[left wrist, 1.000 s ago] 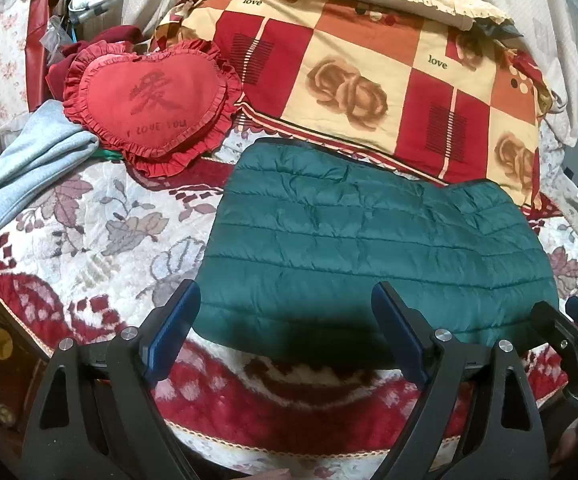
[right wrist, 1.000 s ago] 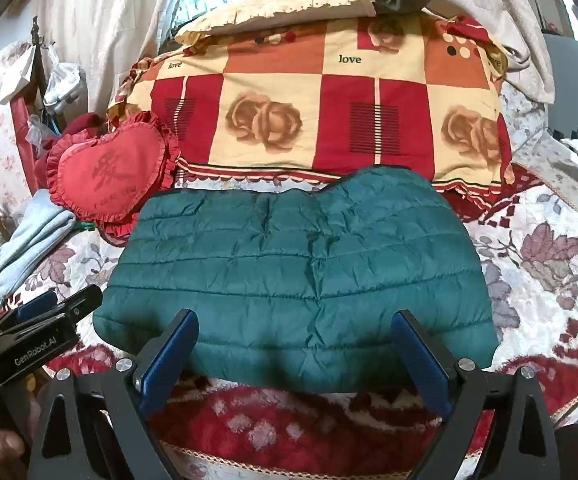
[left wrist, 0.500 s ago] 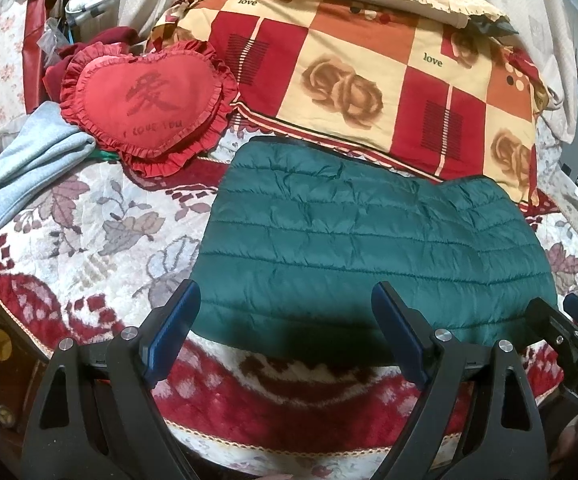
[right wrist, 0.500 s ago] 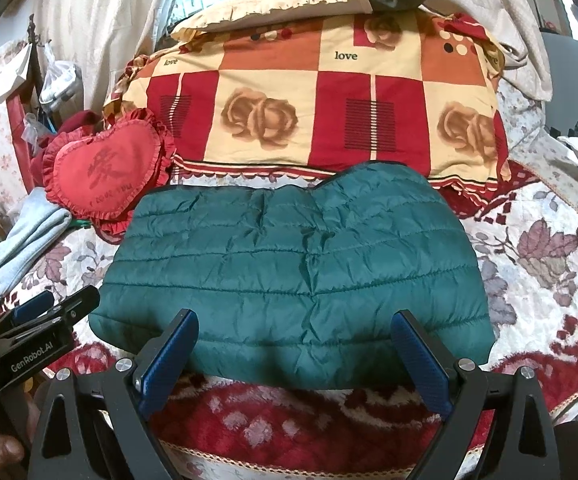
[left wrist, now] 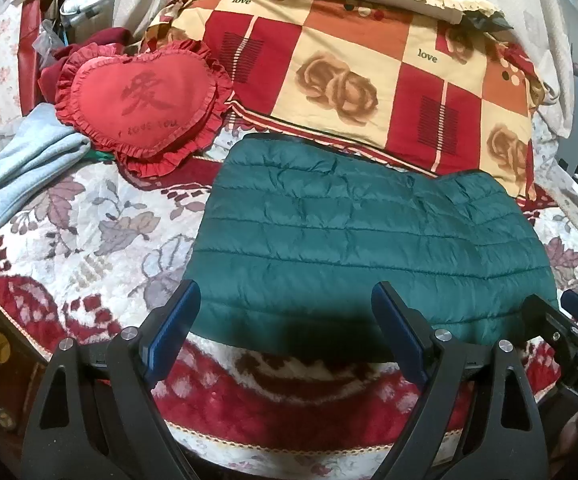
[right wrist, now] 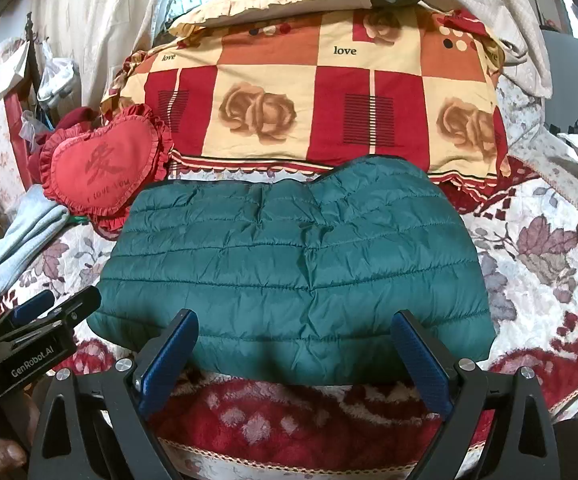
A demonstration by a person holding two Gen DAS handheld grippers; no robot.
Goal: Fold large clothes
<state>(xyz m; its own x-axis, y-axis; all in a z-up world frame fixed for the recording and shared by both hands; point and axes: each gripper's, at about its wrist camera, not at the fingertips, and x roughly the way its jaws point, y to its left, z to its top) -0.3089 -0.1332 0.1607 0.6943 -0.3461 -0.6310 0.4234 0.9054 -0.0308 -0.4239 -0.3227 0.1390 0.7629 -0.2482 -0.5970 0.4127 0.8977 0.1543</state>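
Floral bedspread (left wrist: 89,232) under folded green jacket (right wrist: 297,264), sleeves hidden.

Each gripper, left gripper (left wrist: 285,332) and right gripper (right wrist: 293,354) alike, has matte black triangular-cutout arms, round silver screws at the joints, and flat textured blue pads (right wrist: 169,364) on its fingers (white lettering "GenRobot.AI" marks the left one's black body, seen from the right wrist).
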